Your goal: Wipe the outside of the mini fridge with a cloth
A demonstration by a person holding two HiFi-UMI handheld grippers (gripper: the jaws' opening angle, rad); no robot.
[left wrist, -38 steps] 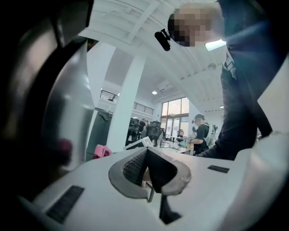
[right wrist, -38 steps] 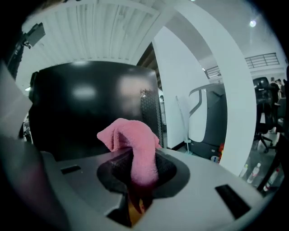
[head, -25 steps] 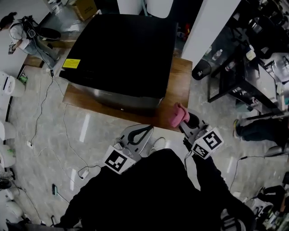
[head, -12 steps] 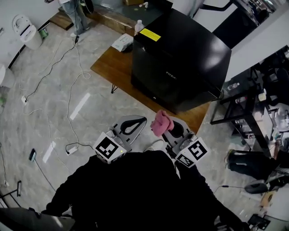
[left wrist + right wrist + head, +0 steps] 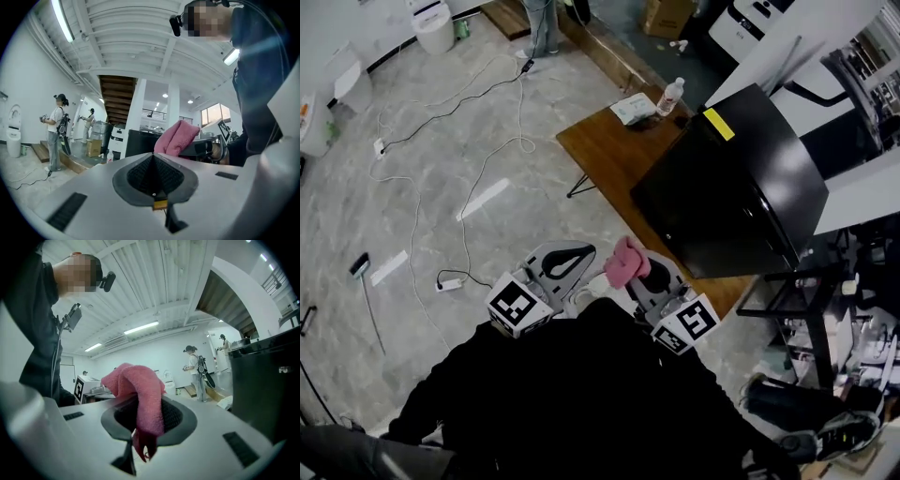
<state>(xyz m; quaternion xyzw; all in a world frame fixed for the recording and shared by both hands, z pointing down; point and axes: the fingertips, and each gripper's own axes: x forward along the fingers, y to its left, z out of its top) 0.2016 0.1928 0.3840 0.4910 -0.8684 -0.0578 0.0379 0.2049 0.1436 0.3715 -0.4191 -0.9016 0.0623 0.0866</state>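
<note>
The black mini fridge (image 5: 741, 187) stands on a low wooden table (image 5: 605, 141) at the upper right of the head view; a yellow sticker (image 5: 718, 123) sits on its top. Its dark side fills the right edge of the right gripper view (image 5: 267, 380). My right gripper (image 5: 639, 269) is shut on a pink cloth (image 5: 625, 261), which bunches up above the jaws (image 5: 138, 390). It hovers short of the fridge's near corner. My left gripper (image 5: 565, 262) is shut with nothing in it, just left of the cloth (image 5: 178, 137).
A water bottle (image 5: 671, 95) and a small packet (image 5: 633, 107) lie on the table's far end. Cables (image 5: 483, 122) trail over the grey floor at left. A black metal rack (image 5: 811, 300) stands right of the fridge. People (image 5: 55, 131) stand far off.
The head view has swung round: the fridge has shifted from upper centre to the upper right and shows a different side. Both grippers stay close together, the cloth still held.
</note>
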